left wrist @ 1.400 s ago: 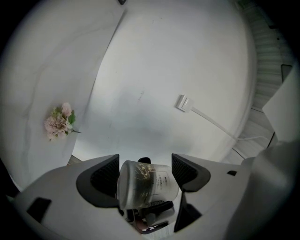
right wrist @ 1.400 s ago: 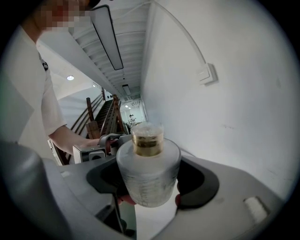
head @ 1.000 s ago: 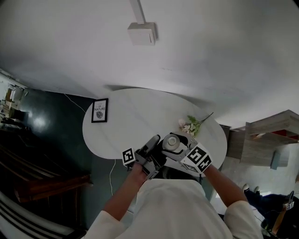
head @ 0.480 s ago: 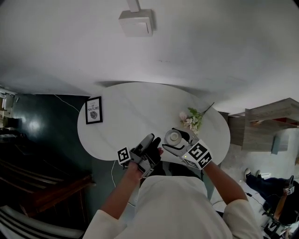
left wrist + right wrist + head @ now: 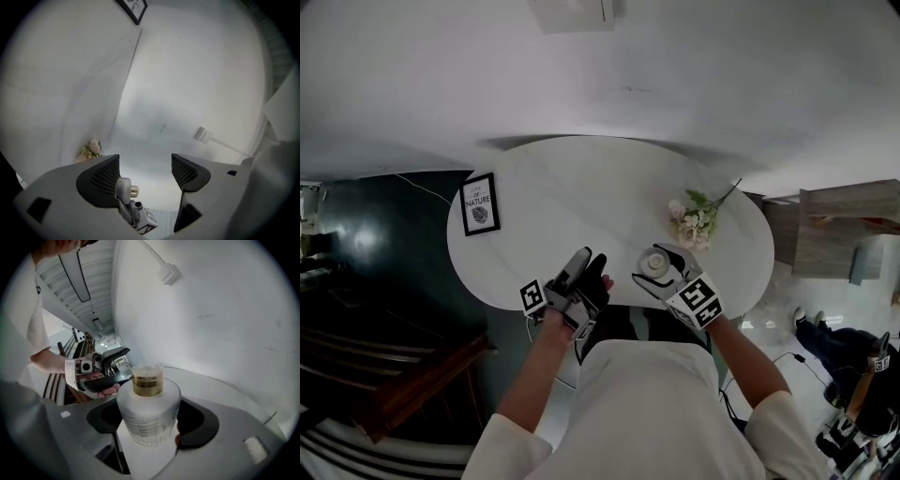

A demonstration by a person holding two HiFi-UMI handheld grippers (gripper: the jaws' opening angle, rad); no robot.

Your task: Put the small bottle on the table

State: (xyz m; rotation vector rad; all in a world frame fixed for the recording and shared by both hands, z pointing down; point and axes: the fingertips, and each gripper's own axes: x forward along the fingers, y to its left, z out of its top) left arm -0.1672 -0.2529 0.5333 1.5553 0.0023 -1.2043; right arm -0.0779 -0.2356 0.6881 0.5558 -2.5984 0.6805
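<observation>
Left gripper [image 5: 143, 169] jaws apart, empty; right gripper [image 5: 659, 267] clamped on small bottle [image 5: 149, 408].

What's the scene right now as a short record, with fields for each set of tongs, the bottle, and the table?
right tongs: shut on the small white frosted bottle with clear cap
left tongs: open, nothing between them
bottle position: by the near edge of the white oval table; contact unclear
on table: black framed print at left, pink flower sprig at right
</observation>
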